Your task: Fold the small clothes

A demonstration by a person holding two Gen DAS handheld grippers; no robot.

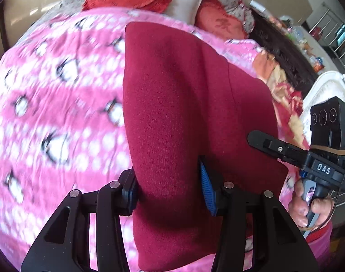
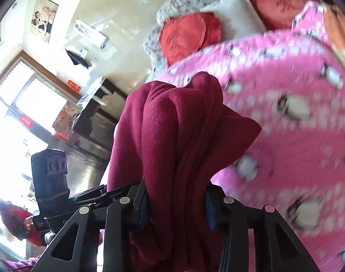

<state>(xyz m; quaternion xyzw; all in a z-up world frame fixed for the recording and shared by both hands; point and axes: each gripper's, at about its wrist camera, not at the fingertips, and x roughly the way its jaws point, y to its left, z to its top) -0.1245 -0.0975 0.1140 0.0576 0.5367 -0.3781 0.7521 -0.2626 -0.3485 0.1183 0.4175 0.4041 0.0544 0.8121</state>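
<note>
Your left gripper (image 1: 170,192) is clamped on the maroon garment (image 1: 183,124), blue ribbed pads (image 1: 207,190) pinching a thick fold between them, jaws held part-way apart by the cloth. From that wrist view the garment runs up toward twelve o'clock as a broad, smooth, fuzzy knit panel with one seam line, hanging over the pink penguin-print blanket (image 1: 59,113). At three o'clock you see what the other view hides: your right gripper (image 1: 258,139) side-on with your hand (image 1: 308,206) on its handle. Its fingertips sit against the cloth's edge. Switch to the right wrist view and that gripper (image 2: 176,206) is gripping a bunched, rippled wad of the same garment (image 2: 179,136), peaked at twelve. Only here you get the camera block of the left gripper at nine o'clock. Red heart-shaped cushions (image 2: 183,36) and a white pillow (image 2: 236,15) lie at one o'clock
</note>
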